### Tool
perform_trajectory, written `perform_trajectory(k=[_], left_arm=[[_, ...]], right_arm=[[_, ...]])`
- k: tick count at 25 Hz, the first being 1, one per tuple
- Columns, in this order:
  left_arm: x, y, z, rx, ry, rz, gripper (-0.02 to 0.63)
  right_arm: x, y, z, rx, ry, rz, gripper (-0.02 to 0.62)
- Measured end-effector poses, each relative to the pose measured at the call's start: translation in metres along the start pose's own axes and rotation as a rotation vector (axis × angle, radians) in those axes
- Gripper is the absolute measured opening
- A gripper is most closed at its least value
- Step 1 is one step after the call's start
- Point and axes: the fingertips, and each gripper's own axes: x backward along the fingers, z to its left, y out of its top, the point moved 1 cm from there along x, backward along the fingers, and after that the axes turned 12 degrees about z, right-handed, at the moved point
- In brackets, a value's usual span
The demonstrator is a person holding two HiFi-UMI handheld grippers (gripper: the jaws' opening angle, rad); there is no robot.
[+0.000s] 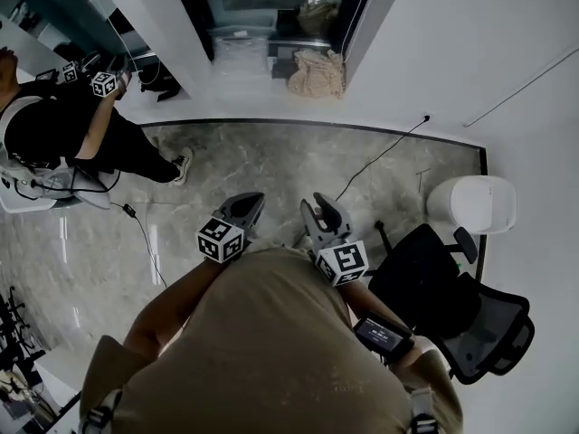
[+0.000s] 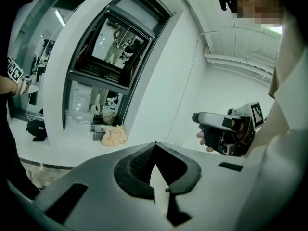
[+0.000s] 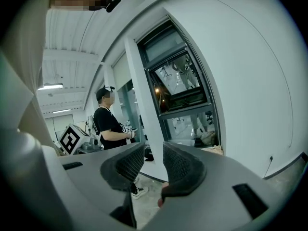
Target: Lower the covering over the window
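The window (image 1: 271, 7) is a dark-framed pane set in a white wall recess ahead of me; it also shows in the left gripper view (image 2: 115, 47) and the right gripper view (image 3: 180, 85). Its glass shows bare and I cannot make out a covering over it. My left gripper (image 1: 250, 204) is held out in front of my chest, jaws shut with nothing between them (image 2: 155, 144). Beside it my right gripper (image 1: 322, 210) stands open with an empty gap (image 3: 154, 153). Both point toward the window from a distance.
A beige cloth bundle (image 1: 317, 72) and a clear plastic box (image 1: 240, 48) lie on the sill. A black office chair (image 1: 452, 306) and a white bin (image 1: 470, 203) stand to my right. A cable (image 1: 380, 156) crosses the marble floor. Another person (image 1: 63, 125) with grippers stands left.
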Motion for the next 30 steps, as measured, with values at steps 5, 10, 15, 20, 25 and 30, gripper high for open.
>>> perform_trajectory(k=[5,10,15,20,25,30], left_arm=[[0.008,0.005,0.028,-0.023,-0.034,0.024,0.014],[0.013,0.011,0.033,-0.039,-0.055,0.026,0.014],[0.001,0.012,0.03,-0.04,-0.057,0.025,0.014],[-0.008,0.022,0.027,-0.027,-0.034,0.012,0.014],[-0.022,0.023,0.011,-0.011,-0.011,0.004,0.014],[-0.044,0.023,-0.009,0.01,0.013,-0.002,0.014]], right_arm=[[-0.031,0.004,0.031,0.008,0.103,0.036,0.124],[-0.034,-0.002,0.043,-0.035,0.144,0.052,0.152],[-0.035,0.008,0.011,-0.044,0.029,0.013,0.152],[-0.031,0.009,0.014,-0.027,0.113,0.042,0.152],[-0.007,0.003,-0.038,-0.078,0.047,0.033,0.15],[0.01,-0.012,-0.046,-0.013,0.115,0.073,0.15]])
